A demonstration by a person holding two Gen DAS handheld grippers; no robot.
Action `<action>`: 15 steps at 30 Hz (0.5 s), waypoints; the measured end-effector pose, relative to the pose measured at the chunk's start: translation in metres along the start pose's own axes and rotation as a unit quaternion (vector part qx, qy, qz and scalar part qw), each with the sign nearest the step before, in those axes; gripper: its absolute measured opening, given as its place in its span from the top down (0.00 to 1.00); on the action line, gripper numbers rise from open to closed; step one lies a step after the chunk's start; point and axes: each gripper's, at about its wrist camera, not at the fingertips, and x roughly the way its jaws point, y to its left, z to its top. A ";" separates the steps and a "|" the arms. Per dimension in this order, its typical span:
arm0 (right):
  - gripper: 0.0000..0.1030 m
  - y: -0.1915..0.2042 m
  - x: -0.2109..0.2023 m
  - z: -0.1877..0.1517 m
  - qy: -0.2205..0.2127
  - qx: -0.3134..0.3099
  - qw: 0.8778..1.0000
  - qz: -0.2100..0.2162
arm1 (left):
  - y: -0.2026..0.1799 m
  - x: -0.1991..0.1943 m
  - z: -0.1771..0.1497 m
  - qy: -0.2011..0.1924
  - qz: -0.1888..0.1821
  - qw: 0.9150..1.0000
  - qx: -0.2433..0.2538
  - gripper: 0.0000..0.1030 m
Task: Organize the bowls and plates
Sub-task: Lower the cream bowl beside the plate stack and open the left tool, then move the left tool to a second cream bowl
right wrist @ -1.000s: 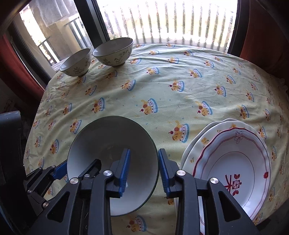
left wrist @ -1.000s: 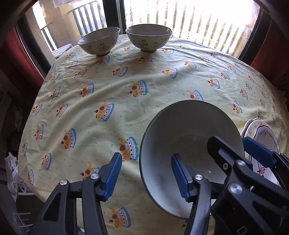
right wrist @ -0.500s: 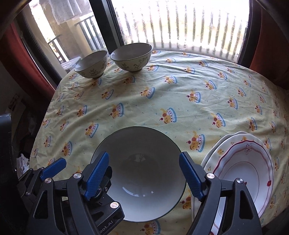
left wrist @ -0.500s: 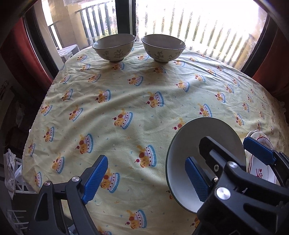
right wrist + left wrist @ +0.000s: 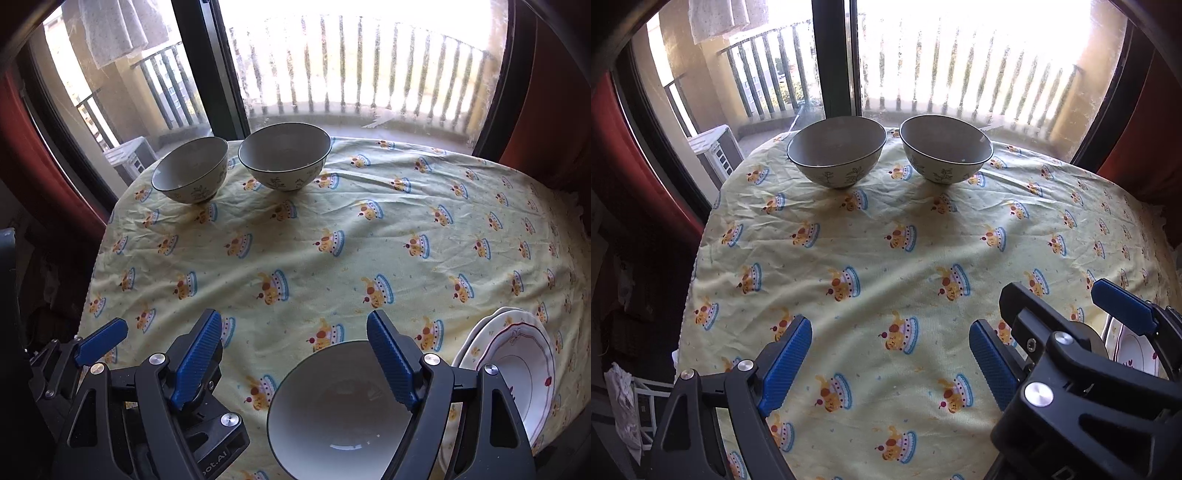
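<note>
Right wrist view: left gripper (image 5: 162, 341) spread, empty; right gripper (image 5: 295, 360) spread, jaws just opened, near bowl (image 5: 336, 410) loose on tablecloth (image 5: 332, 266) beneath. Stacked plates (image 5: 517, 369) at near right. Two patterned bowls (image 5: 284, 157) far ahead-left, nearer the left gripper.

In the left wrist view, the plain bowl (image 5: 1087, 338) is almost wholly covered by the right gripper (image 5: 1045, 321), and only a grey sliver is seen. The stacked plates (image 5: 1134, 354) are cut off by the same gripper and the frame's right side. In the right wrist view, the plain bowl's (image 5: 332, 406) near rim is lost at the bottom edge and its right side is hidden behind a blue pad (image 5: 391, 362). The lower plate (image 5: 476, 347) shows only as a rim. The surface (image 5: 332, 206) is hidden under a cloth.
</note>
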 end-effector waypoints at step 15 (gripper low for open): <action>0.19 0.070 0.030 0.073 -0.024 0.034 0.999 -0.028 | 0.071 0.027 0.079 -0.023 -0.021 0.999 0.007 0.16</action>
